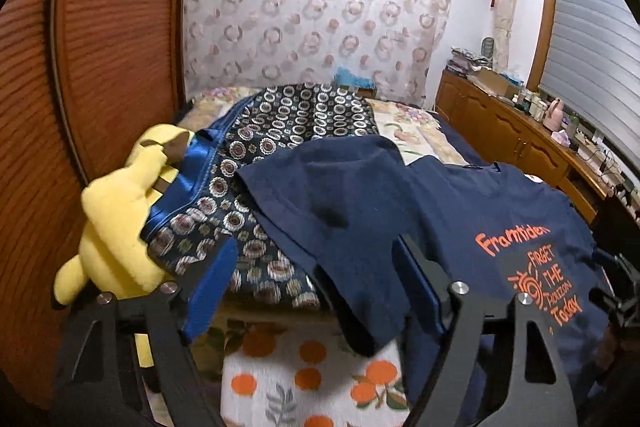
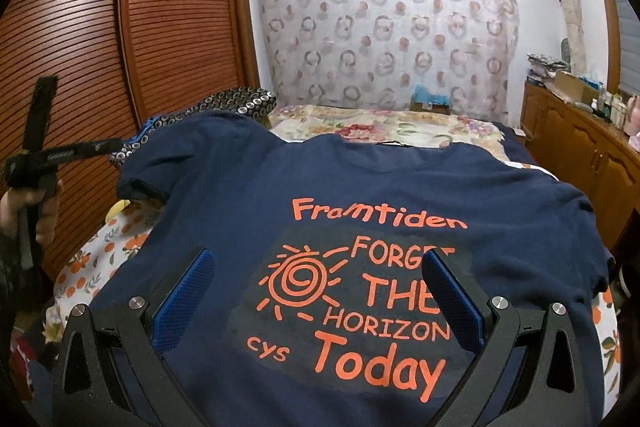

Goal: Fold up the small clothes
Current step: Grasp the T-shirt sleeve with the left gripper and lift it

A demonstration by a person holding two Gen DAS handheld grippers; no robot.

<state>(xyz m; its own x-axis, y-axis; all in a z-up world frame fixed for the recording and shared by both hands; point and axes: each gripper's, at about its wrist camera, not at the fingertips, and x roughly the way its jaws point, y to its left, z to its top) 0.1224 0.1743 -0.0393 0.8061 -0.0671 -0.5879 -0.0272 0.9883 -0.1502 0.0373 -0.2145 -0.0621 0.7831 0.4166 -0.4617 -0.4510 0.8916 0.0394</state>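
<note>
While the navy T-shirt (image 2: 360, 187) lies flat, both tools gape wide, left tool (image 1: 316, 267) at sleeve edge, right tool (image 2: 320, 283) empty.

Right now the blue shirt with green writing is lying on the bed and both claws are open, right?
Almost. The writing on the shirt is orange, not green; the right wrist view shows it plainly. The rest holds: the shirt lies on the bed, and the left claw and the right claw are both open.
</note>
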